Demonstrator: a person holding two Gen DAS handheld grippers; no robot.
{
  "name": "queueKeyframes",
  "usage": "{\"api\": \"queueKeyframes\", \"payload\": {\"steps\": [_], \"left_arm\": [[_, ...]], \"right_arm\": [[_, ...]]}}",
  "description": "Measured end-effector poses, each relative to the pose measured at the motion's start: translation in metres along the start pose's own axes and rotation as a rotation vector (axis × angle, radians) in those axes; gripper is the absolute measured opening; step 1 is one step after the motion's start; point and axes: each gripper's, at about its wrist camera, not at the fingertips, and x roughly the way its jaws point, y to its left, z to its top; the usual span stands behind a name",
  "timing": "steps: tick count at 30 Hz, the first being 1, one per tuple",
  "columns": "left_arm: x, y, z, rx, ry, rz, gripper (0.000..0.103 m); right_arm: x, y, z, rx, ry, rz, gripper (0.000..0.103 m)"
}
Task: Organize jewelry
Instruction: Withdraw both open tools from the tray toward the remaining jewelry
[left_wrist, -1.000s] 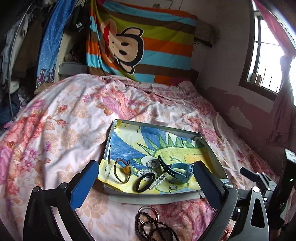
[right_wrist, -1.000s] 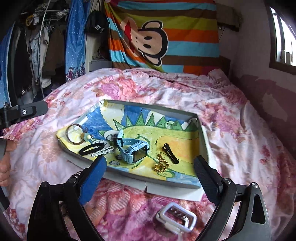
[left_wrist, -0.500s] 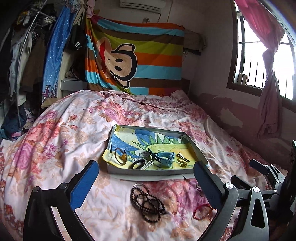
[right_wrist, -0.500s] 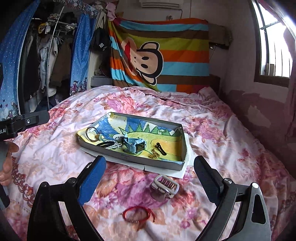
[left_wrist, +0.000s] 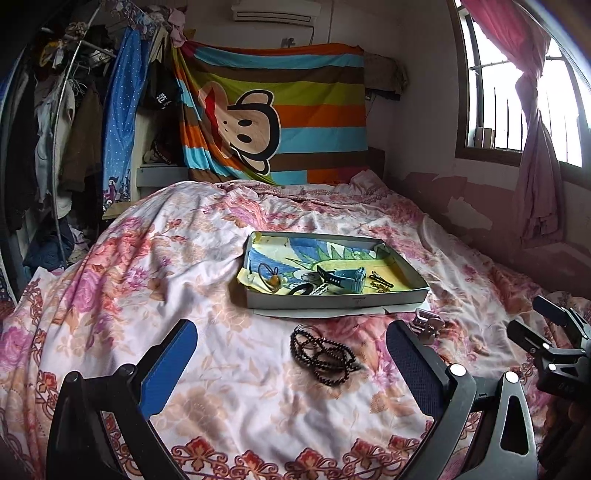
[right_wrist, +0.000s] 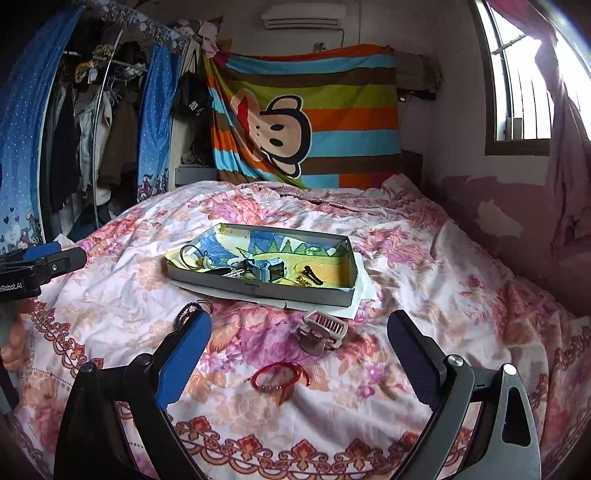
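Sorting is midway: both tools, left tool (left_wrist: 291, 354) and right tool (right_wrist: 299, 345), hover wide and empty. Ahead of them, black beads (left_wrist: 323, 352), red bracelet (right_wrist: 277, 377) and hair clip (right_wrist: 320, 330) lie short of the tray (right_wrist: 258, 286); next, close on one piece.

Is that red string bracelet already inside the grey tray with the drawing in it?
No, the red string bracelet lies on the flowered bedspread, nearer the camera than the grey tray and apart from it.
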Motion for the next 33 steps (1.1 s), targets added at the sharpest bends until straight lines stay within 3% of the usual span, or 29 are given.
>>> {"api": "queueKeyframes", "payload": {"steps": [10,15,33], "left_arm": [[0.02,0.002,-0.019,0.043,0.138,-0.051,0.103],[0.033,-0.004,-0.03,0.089,0.2,-0.029,0.103],[0.048,-0.016,-0.045,0.169,0.28,0.003,0.103]], "right_arm": [[0.04,-0.005,-0.035,0.003,0.187,0.063,0.094],[0.059,-0.006,-0.046,0.03,0.278,0.086,0.094],[0.095,-0.009,-0.057,0.057,0.41,0.108,0.094]]}}
